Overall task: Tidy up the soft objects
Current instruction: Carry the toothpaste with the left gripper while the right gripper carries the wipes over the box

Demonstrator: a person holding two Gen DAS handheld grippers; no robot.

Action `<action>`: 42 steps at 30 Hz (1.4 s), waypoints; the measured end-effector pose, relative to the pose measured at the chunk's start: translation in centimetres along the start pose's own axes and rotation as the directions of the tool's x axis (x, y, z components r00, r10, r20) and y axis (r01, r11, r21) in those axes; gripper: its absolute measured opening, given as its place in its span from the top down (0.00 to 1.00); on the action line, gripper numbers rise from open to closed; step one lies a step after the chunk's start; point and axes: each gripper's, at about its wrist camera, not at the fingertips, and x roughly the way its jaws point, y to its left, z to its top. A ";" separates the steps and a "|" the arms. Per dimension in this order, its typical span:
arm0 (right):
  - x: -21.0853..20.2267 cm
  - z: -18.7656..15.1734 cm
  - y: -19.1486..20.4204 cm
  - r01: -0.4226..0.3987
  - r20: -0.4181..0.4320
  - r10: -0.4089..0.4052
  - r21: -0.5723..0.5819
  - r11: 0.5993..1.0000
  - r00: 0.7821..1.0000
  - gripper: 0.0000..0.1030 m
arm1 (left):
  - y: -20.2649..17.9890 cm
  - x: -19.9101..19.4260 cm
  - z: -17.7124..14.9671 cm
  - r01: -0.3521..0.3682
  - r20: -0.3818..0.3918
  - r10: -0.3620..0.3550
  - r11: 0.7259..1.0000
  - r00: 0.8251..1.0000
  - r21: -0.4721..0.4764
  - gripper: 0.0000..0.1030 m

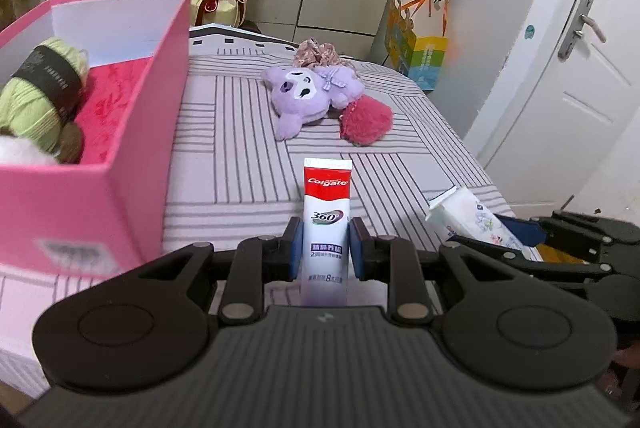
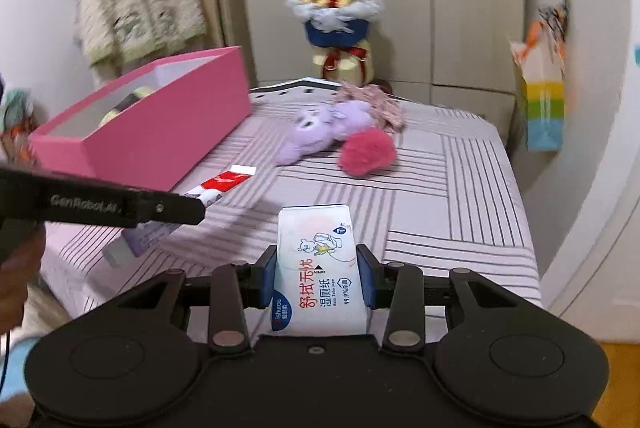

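A: Pink box (image 1: pixel 120 132) sits far left on the bed (image 1: pixel 248 132), open top, yarn (image 1: pixel 40 96) already inside. Likely the drop target, hence both loads carried near it.

B: Left gripper (image 1: pixel 325 248)?

A: Narrow, pads clamped on the lower body of the toothpaste tube (image 1: pixel 326 212). Held clear of the bed. Long axis runs straight out along the fingers, flat crimped end pointing away toward the toys, cap end back toward the palm.

B: Why grip low?

A: My guess: leaves most of the tube sticking out, easy to lower into the box nose first.

B: Middle of the bed?

A: Purple plush (image 1: pixel 308 96) lying on its side, red pompom (image 1: pixel 366 122) touching it, floral cloth (image 1: pixel 320 52) just behind. Untouched, still to sort.

B: Right gripper (image 2: pixel 319 276)?

A: Mid-width, closed on a wet wipes pack (image 2: pixel 316 260) across its short side. Long axis also forward along the fingers, sealed end away, printed face up. Pack is off the bed, right of the tube.

B: Risk?

A: Soft pack may sag or slip.
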 end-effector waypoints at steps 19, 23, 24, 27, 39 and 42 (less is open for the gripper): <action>-5.3 6.8 4.9 -0.283 -0.063 0.278 -0.089 0.955 0.959 0.56 | 4.4 -11.6 1.2 0.061 0.008 -0.061 0.998 0.998 -0.010 0.77; -4.7 9.1 6.0 -0.305 -0.028 0.304 -0.098 0.947 0.952 0.56 | 5.8 -12.4 2.9 0.016 0.039 -0.015 1.000 0.999 -0.013 0.77; -4.4 9.6 6.3 -0.313 -0.021 0.312 -0.099 0.945 0.950 0.56 | 6.2 -12.5 3.4 0.008 0.047 -0.007 1.000 0.999 -0.013 0.77; -3.0 11.2 7.4 -0.344 -0.003 0.346 -0.115 0.932 0.938 0.56 | 7.7 -12.2 5.1 -0.027 0.065 0.029 0.999 0.997 -0.028 0.77; 7.3 20.0 12.2 -0.322 0.051 0.343 -0.238 0.916 0.938 0.56 | 14.2 -3.9 12.3 -0.140 -0.018 0.139 0.981 0.990 -0.138 0.77; 11.2 21.5 12.2 -0.337 -0.010 0.342 -0.204 0.919 0.940 0.56 | 15.6 -1.2 13.2 -0.151 -0.060 0.142 0.975 0.988 -0.165 0.77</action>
